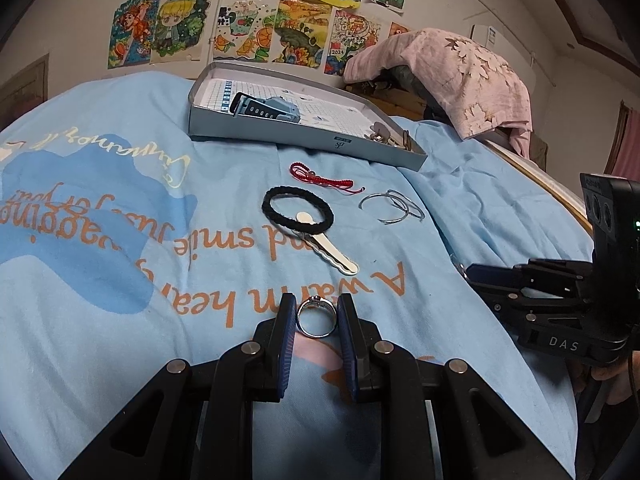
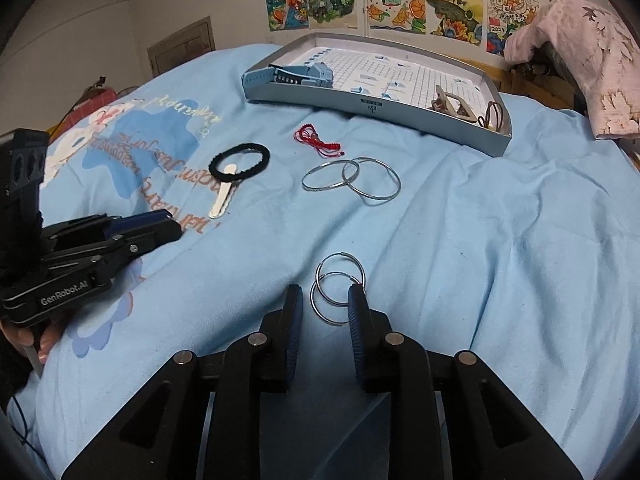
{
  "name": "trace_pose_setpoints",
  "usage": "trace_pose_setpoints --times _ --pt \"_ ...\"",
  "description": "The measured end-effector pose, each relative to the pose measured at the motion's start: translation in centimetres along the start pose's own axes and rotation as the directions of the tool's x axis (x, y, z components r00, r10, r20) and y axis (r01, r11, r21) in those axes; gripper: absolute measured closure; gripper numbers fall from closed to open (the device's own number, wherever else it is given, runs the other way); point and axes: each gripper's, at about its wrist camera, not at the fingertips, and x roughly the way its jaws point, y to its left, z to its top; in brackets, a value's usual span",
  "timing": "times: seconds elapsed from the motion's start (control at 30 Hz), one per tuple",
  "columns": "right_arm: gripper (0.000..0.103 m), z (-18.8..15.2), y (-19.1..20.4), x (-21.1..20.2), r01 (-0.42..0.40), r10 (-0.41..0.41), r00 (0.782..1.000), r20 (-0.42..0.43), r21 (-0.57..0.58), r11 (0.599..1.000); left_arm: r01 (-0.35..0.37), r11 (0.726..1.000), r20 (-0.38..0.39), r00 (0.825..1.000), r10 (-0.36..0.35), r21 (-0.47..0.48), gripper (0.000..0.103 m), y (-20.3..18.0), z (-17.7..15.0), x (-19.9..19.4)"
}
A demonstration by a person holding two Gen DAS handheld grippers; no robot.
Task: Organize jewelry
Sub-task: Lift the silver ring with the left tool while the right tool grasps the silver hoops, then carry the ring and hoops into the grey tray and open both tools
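Jewelry on the blue bedspread (image 2: 500, 240): one ring, four hoops.
Left gripper (image 1: 316, 312) pinches the ring (image 1: 316, 317); right gripper (image 2: 325, 304) is spread around two small hoops (image 2: 336, 292); two large hoops (image 2: 352, 179) and the tray (image 2: 372, 110) lie ahead.

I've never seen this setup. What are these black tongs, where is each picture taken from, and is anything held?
No robot: a person holds hand-held tongs, each with a camera looking along its fingers. The left view shows the left tongs closing around a silver ring, fingers at its sides. The right view shows the right tongs open over two small hoops, not gripped. On the blue bedsheet lie a black hair tie, hair clip, red cord, two bangles and a grey tray.
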Motion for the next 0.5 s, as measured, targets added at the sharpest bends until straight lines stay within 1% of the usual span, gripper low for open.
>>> trace_pose_setpoints --times 0.03,0.07,0.3,0.37,0.43,0.5 --pt "0.076 0.0 0.0 0.0 0.016 -0.016 1.000 -0.003 -0.004 1.000 0.000 1.000 -0.002 1.000 0.000 0.001 0.083 -0.1 0.0 0.0" --pt "0.076 0.0 0.0 0.1 0.020 -0.020 1.000 -0.003 -0.005 1.000 0.002 1.000 -0.003 1.000 -0.002 0.001 0.083 -0.1 0.0 0.1" --pt "0.078 0.1 -0.4 1.0 0.015 -0.015 1.000 -0.001 0.021 1.000 0.002 1.000 -0.008 1.000 -0.002 0.003 0.083 -0.2 0.0 0.1" --pt "0.080 0.2 -0.5 1.4 0.017 -0.017 1.000 -0.011 0.035 0.999 -0.007 1.000 -0.021 1.000 0.008 0.006 0.083 -0.3 0.1 0.3" --pt "0.087 0.2 -0.7 1.4 0.011 -0.011 1.000 -0.006 0.059 0.998 -0.016 1.000 -0.039 0.999 0.016 0.008 0.083 -0.5 0.4 0.4" --pt "0.093 0.2 -1.2 1.4 -0.017 0.016 1.000 0.005 0.093 0.996 -0.020 1.000 -0.059 0.998 0.020 0.009 0.083 -0.7 1.0 0.6"
